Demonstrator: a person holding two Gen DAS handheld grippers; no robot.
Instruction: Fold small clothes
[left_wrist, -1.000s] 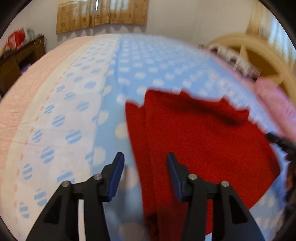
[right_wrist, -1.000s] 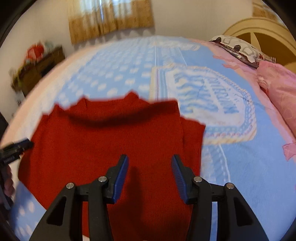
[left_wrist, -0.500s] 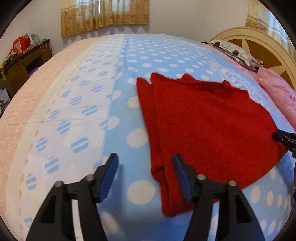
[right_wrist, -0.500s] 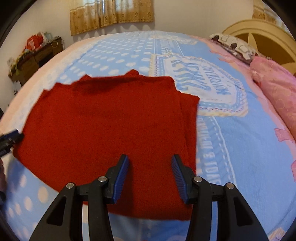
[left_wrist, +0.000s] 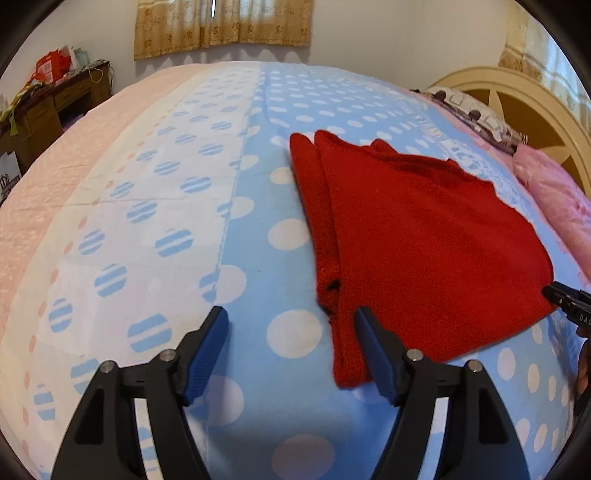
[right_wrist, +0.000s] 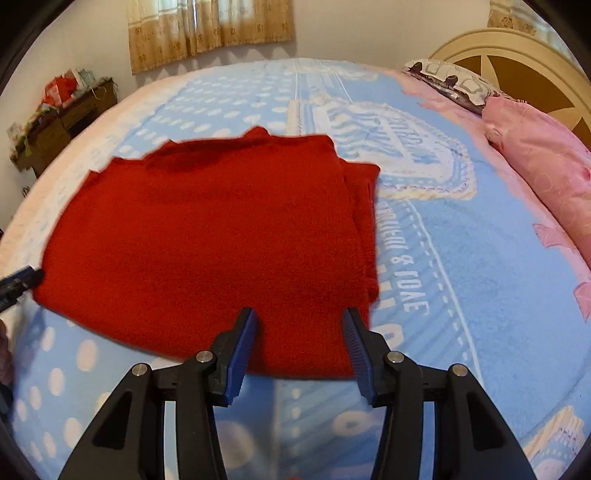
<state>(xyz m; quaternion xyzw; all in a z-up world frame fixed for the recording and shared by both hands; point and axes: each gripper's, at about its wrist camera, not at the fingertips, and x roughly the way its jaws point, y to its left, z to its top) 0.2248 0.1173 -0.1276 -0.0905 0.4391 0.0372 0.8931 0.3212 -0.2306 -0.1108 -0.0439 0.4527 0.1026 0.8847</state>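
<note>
A red knitted garment (left_wrist: 424, 236) lies flat on the blue polka-dot blanket (left_wrist: 258, 192), with a narrow folded strip along its left edge. My left gripper (left_wrist: 291, 325) is open and empty, above the blanket just left of the garment's near left corner. In the right wrist view the garment (right_wrist: 207, 240) fills the middle. My right gripper (right_wrist: 301, 325) is open and empty over its near edge. The tip of the right gripper shows at the garment's right corner in the left wrist view (left_wrist: 569, 301).
Pink pillows (right_wrist: 543, 158) and a cream headboard (right_wrist: 517, 62) stand on the right side of the bed. A cluttered wooden desk (left_wrist: 44, 107) stands by the wall at the far left. Curtains (left_wrist: 221, 26) hang behind the bed.
Both grippers have pulled back and away from the garment, which now lies flat on the bed. Both stay open.
</note>
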